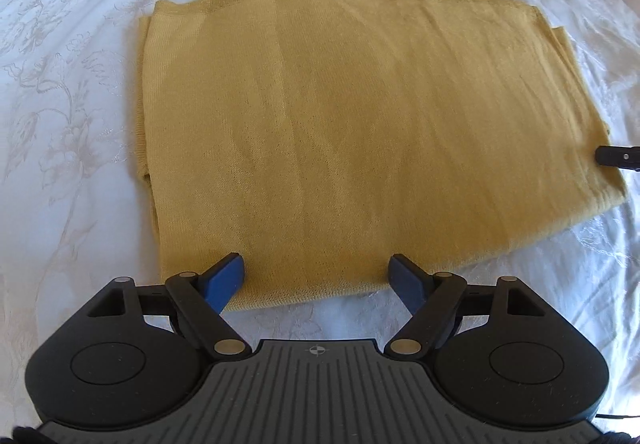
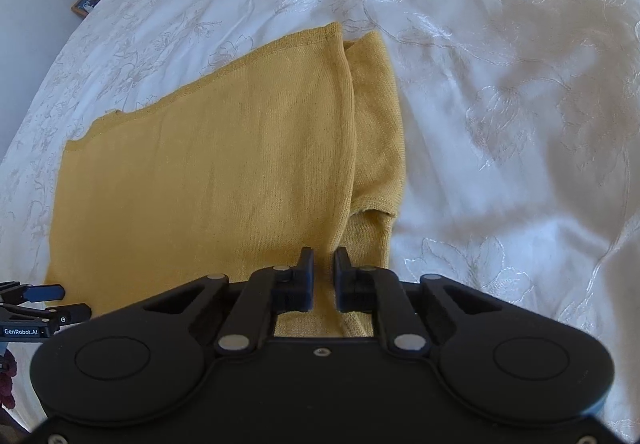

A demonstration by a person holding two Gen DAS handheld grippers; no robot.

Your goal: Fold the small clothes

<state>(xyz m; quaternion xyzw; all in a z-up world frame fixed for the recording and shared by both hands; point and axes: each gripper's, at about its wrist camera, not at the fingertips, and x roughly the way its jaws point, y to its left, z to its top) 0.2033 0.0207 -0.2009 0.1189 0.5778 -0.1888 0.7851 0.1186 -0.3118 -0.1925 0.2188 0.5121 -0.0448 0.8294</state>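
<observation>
Only in the right view, right tool (image 2: pixel 323 264) clamped on sweater (image 2: pixel 208 179); left tool (image 1: pixel 316 272) apart.

**White embroidered bedspread with one yellow knit lying on it**

The bed (image 1: pixel 80 83) is covered in a white spread stitched with pale floral outlines; it fills both views edge to edge. In the right wrist view it runs smooth at upper left and rumples into soft folds toward the right side. A mustard-yellow knit garment (image 1: pixel 340 131) lies flat on it, folded into a rough rectangle at frame centre, with a narrower folded layer (image 2: pixel 376 123) showing along its right edge.
</observation>
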